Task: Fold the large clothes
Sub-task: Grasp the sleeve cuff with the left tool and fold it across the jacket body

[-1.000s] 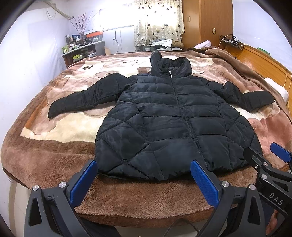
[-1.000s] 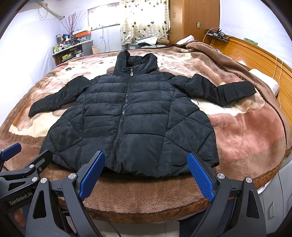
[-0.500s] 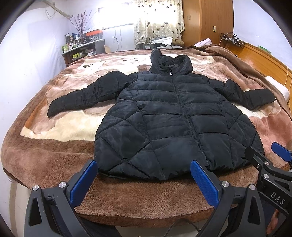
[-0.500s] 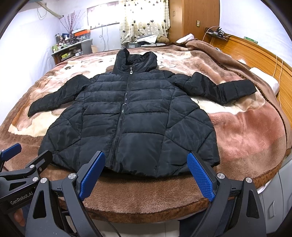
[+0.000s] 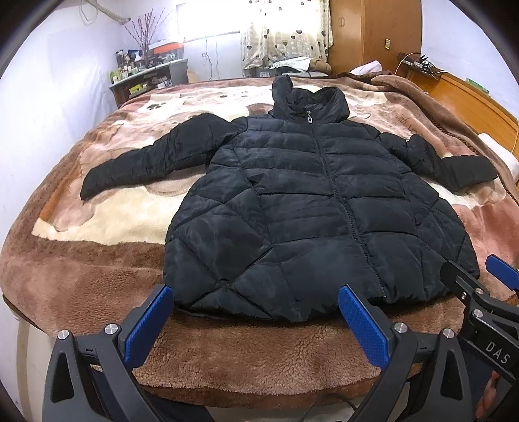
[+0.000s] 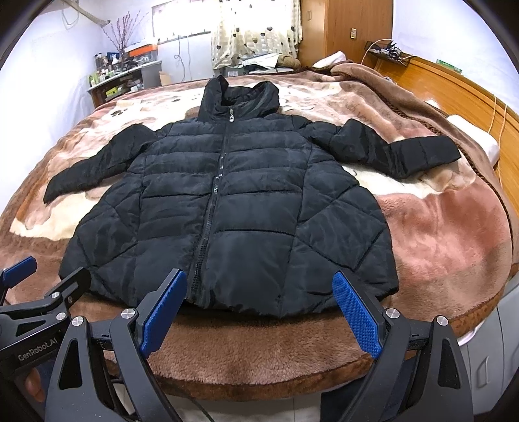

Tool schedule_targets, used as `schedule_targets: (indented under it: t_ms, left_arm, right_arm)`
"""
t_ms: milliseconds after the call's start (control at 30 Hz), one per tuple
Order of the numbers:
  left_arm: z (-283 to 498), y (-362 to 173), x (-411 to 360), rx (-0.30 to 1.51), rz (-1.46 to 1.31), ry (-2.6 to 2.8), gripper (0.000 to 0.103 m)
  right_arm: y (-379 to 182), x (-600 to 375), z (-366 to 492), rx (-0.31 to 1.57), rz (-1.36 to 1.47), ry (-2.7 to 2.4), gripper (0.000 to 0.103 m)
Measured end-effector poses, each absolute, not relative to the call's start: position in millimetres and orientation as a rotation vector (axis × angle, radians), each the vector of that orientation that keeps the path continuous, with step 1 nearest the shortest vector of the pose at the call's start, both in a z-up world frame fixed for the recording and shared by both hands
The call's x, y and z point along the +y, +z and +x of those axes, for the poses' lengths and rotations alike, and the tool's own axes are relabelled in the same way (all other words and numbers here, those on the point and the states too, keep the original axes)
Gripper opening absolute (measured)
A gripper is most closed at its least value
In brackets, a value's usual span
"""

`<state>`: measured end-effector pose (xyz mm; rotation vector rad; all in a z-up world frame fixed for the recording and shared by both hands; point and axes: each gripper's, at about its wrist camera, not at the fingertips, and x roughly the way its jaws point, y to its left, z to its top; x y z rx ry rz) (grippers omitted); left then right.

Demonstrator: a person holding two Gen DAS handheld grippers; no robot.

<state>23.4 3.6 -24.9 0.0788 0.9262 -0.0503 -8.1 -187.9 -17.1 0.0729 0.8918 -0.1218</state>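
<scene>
A black quilted hooded jacket (image 5: 311,207) lies flat and zipped on the bed, front up, both sleeves spread out; it also shows in the right wrist view (image 6: 227,207). Its hem is near the bed's front edge. My left gripper (image 5: 256,311) is open and empty, hovering just in front of the hem's left half. My right gripper (image 6: 259,298) is open and empty, in front of the hem's right half. The right gripper's fingers (image 5: 467,289) show at the right of the left wrist view; the left gripper's fingers (image 6: 65,289) show at the left of the right wrist view.
The bed carries a plush brown and cream blanket (image 5: 97,224) (image 6: 438,233). A wooden headboard (image 6: 470,94) runs along the right. A cluttered desk (image 5: 146,81) and a curtained window (image 5: 285,29) stand at the far wall. A white pillow (image 6: 476,136) lies at the right.
Both views have shifted slightly closer to the jacket's hem. The jacket has not moved and both grippers stay open.
</scene>
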Motion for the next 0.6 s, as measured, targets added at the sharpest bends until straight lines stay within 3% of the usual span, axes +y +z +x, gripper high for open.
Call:
schedule_targets:
  t_ms: [233,500,600]
  left_arm:
    - [51.6,-27.4,24.0,0.922,-0.016,-0.119,0.103]
    - [157.4,-38.2,147.2,0.914,-0.281,-0.013,0.103]
    - [188.9,-50.3,185.9,0.915,-0.344,0.007,0.103]
  right_arm:
    - [-24.9,-185.5,14.1,0.898,0.083,-0.088,0.092]
    - [-14.0,-179.1,61.7,0.727,0.136,0.057,0.092]
    - [-14.6,-167.7,96.3,0.746,0.081,0.101,0.092]
